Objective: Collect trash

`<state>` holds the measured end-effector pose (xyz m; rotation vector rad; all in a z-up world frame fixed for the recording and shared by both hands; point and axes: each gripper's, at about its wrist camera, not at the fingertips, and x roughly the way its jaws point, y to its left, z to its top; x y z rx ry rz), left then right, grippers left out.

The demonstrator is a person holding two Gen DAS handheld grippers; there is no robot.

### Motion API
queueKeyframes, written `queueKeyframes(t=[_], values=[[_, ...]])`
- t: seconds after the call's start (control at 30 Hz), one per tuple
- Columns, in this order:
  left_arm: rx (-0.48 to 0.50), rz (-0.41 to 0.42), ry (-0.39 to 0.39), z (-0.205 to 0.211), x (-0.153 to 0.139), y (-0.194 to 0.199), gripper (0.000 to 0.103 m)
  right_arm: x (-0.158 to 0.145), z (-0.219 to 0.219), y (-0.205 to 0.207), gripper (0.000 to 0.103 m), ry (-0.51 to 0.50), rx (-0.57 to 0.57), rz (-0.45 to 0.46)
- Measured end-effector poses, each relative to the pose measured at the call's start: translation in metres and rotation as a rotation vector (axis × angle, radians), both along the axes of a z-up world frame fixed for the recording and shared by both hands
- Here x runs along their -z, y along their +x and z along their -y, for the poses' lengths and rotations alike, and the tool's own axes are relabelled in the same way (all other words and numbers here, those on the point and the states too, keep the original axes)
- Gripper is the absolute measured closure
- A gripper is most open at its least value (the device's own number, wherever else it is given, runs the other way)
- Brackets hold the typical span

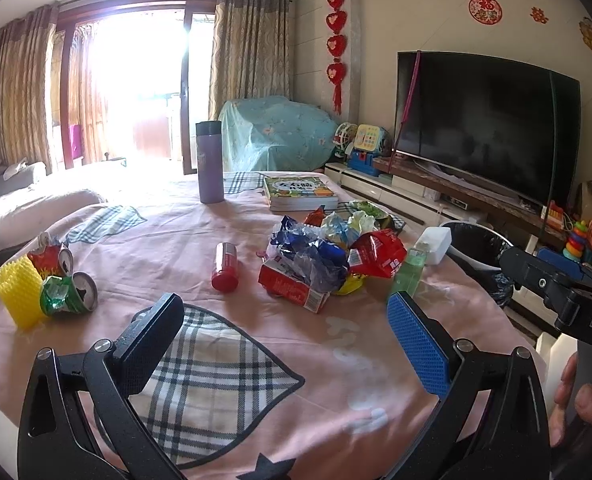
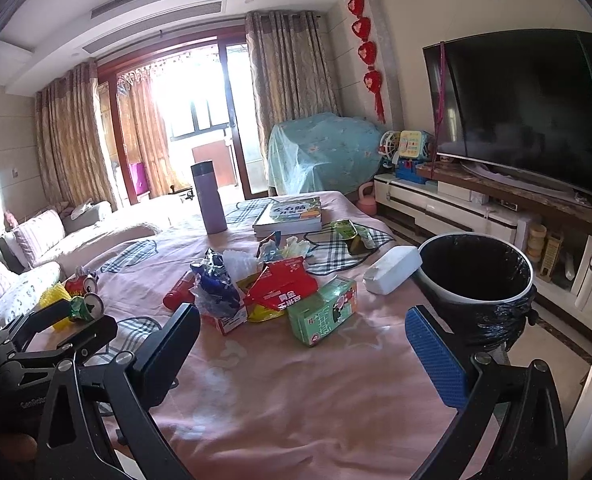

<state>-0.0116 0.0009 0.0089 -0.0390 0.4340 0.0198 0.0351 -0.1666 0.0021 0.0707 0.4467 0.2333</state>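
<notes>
Left gripper (image 1: 284, 328): fingers spread wide, nothing between them, poised over the pink tablecloth (image 1: 296, 360) above a plaid leaf patch (image 1: 212, 372). Right gripper (image 2: 301, 344): likewise spread and empty, low over the cloth near its right edge — blue pad (image 2: 435, 356) at 4 o'clock, black pad (image 2: 168, 352) at 8 o'clock.

Trash heap (image 1: 323, 256) at table centre, 12 o'clock from the left gripper: crumpled blue-and-clear plastic wrappers (image 1: 307, 252), red snack bag (image 1: 375, 254), flattened red-and-white carton (image 1: 292, 286), all touching. Green carton (image 2: 323, 310) lying against the near side of the heap, at 12 o'clock from the right gripper. Red cylindrical container (image 1: 225, 266) on its side just left of the heap.

Second group at 10 o'clock in the left view: yellow foam net sleeve (image 1: 18, 292), crushed green can (image 1: 70, 294) touching it, crushed red can (image 1: 52, 258) just behind.

Bin (image 2: 475, 272) lined with a black bag, beside the table's right edge, at 1 o'clock from the right gripper; white tissue pack (image 2: 391, 270) on the table just beside its rim.

Far end of table: purple thermos (image 1: 210, 162) upright, children's book (image 1: 299, 192) lying flat to its right.
</notes>
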Motion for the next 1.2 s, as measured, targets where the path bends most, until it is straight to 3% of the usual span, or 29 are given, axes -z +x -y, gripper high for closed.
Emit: queueKeyframes(t=[0.7,1.2], values=[[0.004,-0.011,-0.002,-0.001,0.005,0.003,0.0,0.0,-0.001,0.0,0.0,0.014,-0.016,0.005],[0.039,-0.08,0.008,0.004,0.018,0.024,0.0,0.019,-0.003,0.023,0.005,0.001,-0.034,-0.069]])
